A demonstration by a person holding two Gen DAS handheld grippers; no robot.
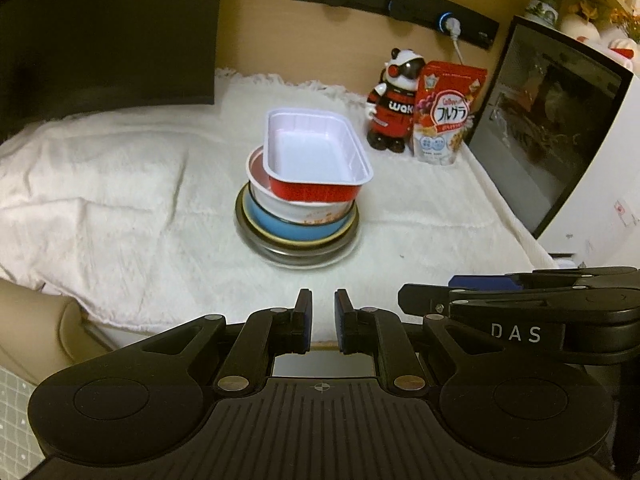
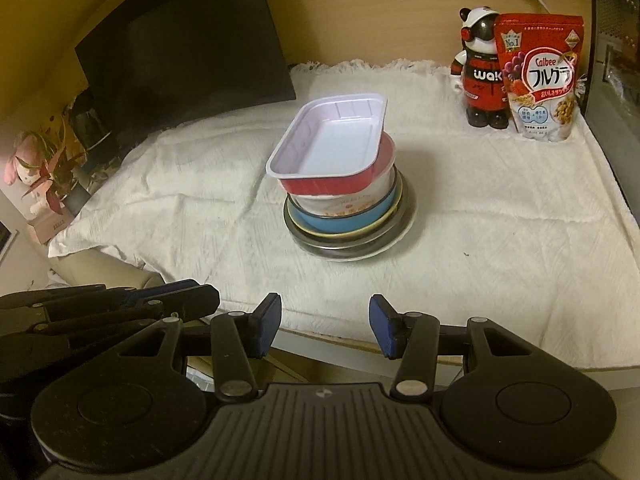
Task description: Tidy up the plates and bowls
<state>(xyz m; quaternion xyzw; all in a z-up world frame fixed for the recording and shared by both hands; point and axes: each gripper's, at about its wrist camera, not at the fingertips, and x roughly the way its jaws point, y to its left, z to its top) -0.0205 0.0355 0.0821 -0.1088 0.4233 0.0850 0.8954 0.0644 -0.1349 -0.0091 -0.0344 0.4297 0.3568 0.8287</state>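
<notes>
One stack of dishes stands mid-table on a white cloth [image 1: 120, 184]. On top lies a red rectangular tray [image 1: 316, 152] [image 2: 336, 148], white inside and empty, sitting askew. Under it come a white round bowl [image 1: 308, 206] [image 2: 348, 200], a blue bowl [image 1: 288, 230] [image 2: 344, 222] and a metal plate [image 1: 296, 254] [image 2: 344, 250]. My left gripper [image 1: 324, 304] hovers at the table's near edge, short of the stack, shut with nothing between its pads. My right gripper [image 2: 325, 308] is beside it, open and empty, also short of the stack. Each gripper shows in the other's view: right gripper [image 1: 432, 292], left gripper [image 2: 192, 292].
A panda figure [image 1: 394, 100] [image 2: 478, 76] and a red cereal bag [image 1: 448, 112] [image 2: 540, 76] stand at the back right. A dark-fronted white appliance [image 1: 552, 128] walls the right side. A black monitor [image 1: 108, 36] [image 2: 180, 48] fills the back left. A potted plant [image 2: 48, 176] sits off the table's left.
</notes>
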